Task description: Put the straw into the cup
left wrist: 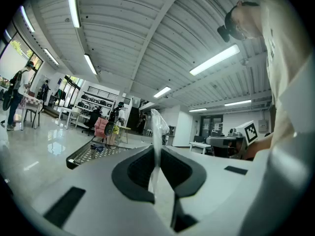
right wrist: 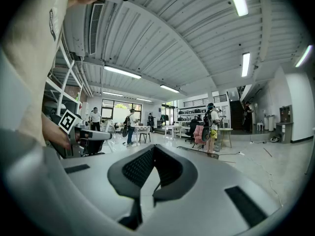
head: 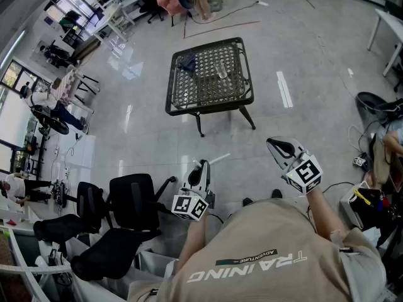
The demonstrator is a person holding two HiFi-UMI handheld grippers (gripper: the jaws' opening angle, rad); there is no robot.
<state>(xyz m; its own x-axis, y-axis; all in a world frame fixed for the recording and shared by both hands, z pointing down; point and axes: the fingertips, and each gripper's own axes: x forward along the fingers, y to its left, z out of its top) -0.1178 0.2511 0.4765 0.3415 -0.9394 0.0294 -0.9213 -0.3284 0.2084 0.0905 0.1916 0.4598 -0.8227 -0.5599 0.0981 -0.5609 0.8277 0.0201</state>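
A black mesh table (head: 208,99) stands on the floor some way ahead of me. On it are a clear cup (head: 221,72) and a small blue item (head: 187,61). My left gripper (head: 203,167) is held low near my body, shut on a thin straw (head: 219,159) in a clear wrapper. In the left gripper view the straw (left wrist: 157,127) sticks up from between the closed jaws of the left gripper (left wrist: 156,154), with the table (left wrist: 93,154) far off to the left. My right gripper (head: 272,144) is beside it, shut with nothing in it, and the right gripper view (right wrist: 154,151) shows the same.
Black office chairs (head: 119,216) crowd the floor at my near left. Cables and boxes (head: 362,200) lie at the right, by a seated person (head: 387,143). People and desks (head: 53,93) fill the far left. Pale tiled floor (head: 283,93) surrounds the table.
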